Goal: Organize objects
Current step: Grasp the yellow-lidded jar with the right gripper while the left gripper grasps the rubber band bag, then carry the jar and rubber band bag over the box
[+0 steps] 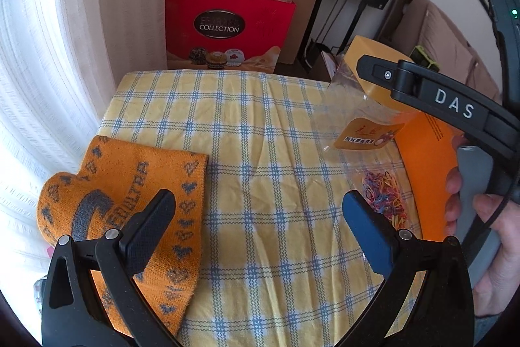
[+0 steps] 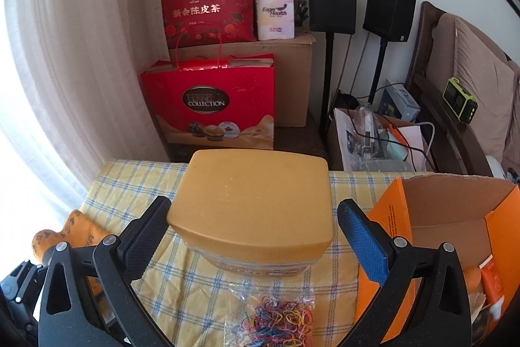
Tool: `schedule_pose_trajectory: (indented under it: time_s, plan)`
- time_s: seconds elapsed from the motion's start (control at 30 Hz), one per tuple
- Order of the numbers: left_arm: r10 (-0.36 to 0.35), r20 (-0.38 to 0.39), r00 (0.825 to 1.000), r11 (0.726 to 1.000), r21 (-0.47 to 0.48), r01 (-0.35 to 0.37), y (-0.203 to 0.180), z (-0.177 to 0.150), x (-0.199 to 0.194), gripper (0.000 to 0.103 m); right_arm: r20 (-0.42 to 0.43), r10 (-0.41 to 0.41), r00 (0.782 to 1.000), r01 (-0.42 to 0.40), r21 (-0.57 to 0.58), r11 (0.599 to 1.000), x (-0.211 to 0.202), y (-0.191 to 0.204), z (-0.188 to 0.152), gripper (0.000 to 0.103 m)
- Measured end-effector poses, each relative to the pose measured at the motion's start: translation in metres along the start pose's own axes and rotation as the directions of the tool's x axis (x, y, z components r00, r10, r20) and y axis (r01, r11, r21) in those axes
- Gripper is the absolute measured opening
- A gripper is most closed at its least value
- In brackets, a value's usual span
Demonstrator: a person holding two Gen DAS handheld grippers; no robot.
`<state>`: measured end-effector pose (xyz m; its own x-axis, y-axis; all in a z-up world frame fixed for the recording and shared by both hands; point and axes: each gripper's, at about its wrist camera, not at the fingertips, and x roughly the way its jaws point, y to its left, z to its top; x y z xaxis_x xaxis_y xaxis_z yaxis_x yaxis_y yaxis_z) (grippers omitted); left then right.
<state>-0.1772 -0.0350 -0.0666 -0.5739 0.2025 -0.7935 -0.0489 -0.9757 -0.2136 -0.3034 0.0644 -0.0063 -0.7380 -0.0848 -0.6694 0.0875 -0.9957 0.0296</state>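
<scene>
A clear jar with a tan-yellow lid (image 2: pixel 256 200) stands on the checked tablecloth (image 1: pixel 253 152). My right gripper (image 2: pixel 253 236) is open, its two fingers on either side of the lid and apart from it. The jar (image 1: pixel 367 106) also shows in the left wrist view, under my right gripper's arm. A clear bag of coloured rubber bands (image 2: pixel 279 319) lies in front of the jar; it also shows in the left wrist view (image 1: pixel 385 194). My left gripper (image 1: pixel 256 223) is open and empty above the cloth. An orange patterned sock (image 1: pixel 130 210) lies at the left, under its left finger.
An open orange cardboard box (image 2: pixel 455 217) with items inside stands at the table's right. Behind the table are red gift bags (image 2: pixel 211 106), a brown carton, two black speakers on stands, a cluttered box on the floor and a sofa. A curtain hangs at left.
</scene>
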Motion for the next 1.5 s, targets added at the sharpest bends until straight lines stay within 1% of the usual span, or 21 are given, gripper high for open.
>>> schedule_pose_trajectory:
  time_s: [0.07, 0.1, 0.13, 0.2, 0.27, 0.37, 0.5, 0.57, 0.73, 0.83, 0.97, 1.03, 1.13, 1.17, 1.2, 1.27, 1.3, 1.37, 1.4, 1.47, 1.5]
  plan:
    - [-0.005, -0.003, 1.0, 1.0, 0.003, 0.005, -0.002, -0.001, 0.001, 0.103, -0.007, -0.004, 1.0, 0.004, 0.004, 1.0, 0.005, -0.002, 0.001, 0.099]
    - [-0.008, -0.005, 1.0, 1.0, 0.004, 0.008, -0.003, -0.002, 0.002, 0.103, -0.012, 0.008, 1.0, -0.008, 0.007, 1.0, 0.006, -0.003, 0.001, 0.093]
    - [-0.012, -0.008, 1.0, 1.0, 0.004, 0.012, -0.005, -0.002, 0.003, 0.103, -0.018, 0.019, 1.0, -0.019, 0.014, 1.0, 0.007, -0.004, 0.002, 0.093]
    - [-0.022, -0.015, 1.0, 1.0, 0.004, 0.022, -0.008, -0.003, 0.004, 0.103, -0.014, 0.007, 1.0, -0.007, 0.007, 1.0, 0.005, -0.005, 0.004, 0.091]
    - [-0.032, -0.024, 0.999, 0.999, 0.008, 0.032, -0.013, -0.004, 0.006, 0.103, -0.02, 0.015, 1.0, -0.015, 0.008, 1.0, 0.005, -0.006, 0.006, 0.091]
    - [-0.04, -0.036, 0.999, 0.999, 0.029, 0.041, -0.024, -0.006, 0.011, 0.103, -0.022, 0.07, 0.997, -0.069, 0.048, 0.996, -0.001, -0.012, 0.009, 0.091]
    - [-0.065, -0.071, 0.995, 0.997, 0.046, 0.068, -0.041, -0.009, 0.023, 0.103, 0.007, 0.097, 0.995, -0.097, 0.057, 0.994, -0.019, -0.017, 0.016, 0.091]
    - [-0.088, -0.098, 0.991, 0.995, 0.046, 0.093, -0.05, -0.009, 0.032, 0.103, 0.021, 0.107, 0.994, -0.108, 0.054, 0.993, -0.03, -0.018, 0.02, 0.091]
    - [-0.119, -0.149, 0.982, 0.992, 0.031, 0.125, -0.069, -0.011, 0.051, 0.103, 0.059, 0.123, 0.991, -0.126, 0.049, 0.991, -0.059, -0.024, 0.03, 0.091]
    - [-0.139, -0.171, 0.975, 0.99, 0.013, 0.143, -0.077, -0.012, 0.06, 0.1, 0.079, 0.129, 0.988, -0.133, 0.046, 0.99, -0.076, -0.028, 0.034, 0.091]
    - [-0.154, -0.163, 0.975, 0.988, -0.007, 0.155, -0.083, -0.011, 0.066, 0.097, 0.094, 0.132, 0.987, -0.137, 0.046, 0.99, -0.093, -0.036, 0.036, 0.091]
    - [-0.183, -0.165, 0.969, 0.983, -0.034, 0.179, -0.084, -0.01, 0.068, 0.091, 0.102, 0.128, 0.986, -0.134, 0.05, 0.99, -0.101, -0.043, 0.036, 0.091]
    - [-0.175, -0.159, 0.972, 0.985, -0.037, 0.171, -0.088, -0.008, 0.07, 0.073, 0.108, 0.12, 0.987, -0.127, 0.061, 0.99, -0.112, -0.054, 0.036, 0.091]
    - [-0.169, -0.16, 0.973, 0.986, -0.033, 0.166, -0.09, -0.009, 0.071, 0.065, 0.11, 0.118, 0.987, -0.125, 0.065, 0.99, -0.115, -0.059, 0.036, 0.091]
    - [-0.168, -0.161, 0.973, 0.986, -0.031, 0.165, -0.092, -0.009, 0.072, 0.062, 0.113, 0.117, 0.987, -0.125, 0.07, 0.99, -0.118, -0.063, 0.036, 0.091]
    - [-0.159, -0.159, 0.974, 0.987, -0.028, 0.156, -0.096, -0.009, 0.073, 0.048, 0.121, 0.12, 0.985, -0.131, 0.085, 0.988, -0.125, -0.071, 0.035, 0.09]
    - [-0.157, -0.158, 0.975, 0.988, -0.028, 0.155, -0.097, -0.009, 0.074, 0.044, 0.124, 0.123, 0.985, -0.135, 0.093, 0.986, -0.128, -0.076, 0.036, 0.09]
    - [-0.161, -0.162, 0.974, 0.987, -0.032, 0.157, -0.101, -0.01, 0.077, 0.03, 0.132, 0.129, 0.983, -0.143, 0.109, 0.984, -0.135, -0.084, 0.036, 0.09]
    - [-0.16, -0.159, 0.974, 0.987, -0.034, 0.157, -0.103, -0.011, 0.077, 0.028, 0.135, 0.128, 0.983, -0.144, 0.115, 0.983, -0.137, -0.088, 0.036, 0.09]
    - [-0.159, -0.145, 0.976, 0.987, -0.03, 0.157, -0.104, -0.011, 0.075, 0.017, 0.143, 0.116, 0.983, -0.134, 0.123, 0.983, -0.144, -0.097, 0.035, 0.089]
    - [-0.157, -0.137, 0.978, 0.988, -0.025, 0.155, -0.104, -0.012, 0.072, 0.014, 0.145, 0.11, 0.983, -0.129, 0.124, 0.984, -0.146, -0.1, 0.034, 0.089]
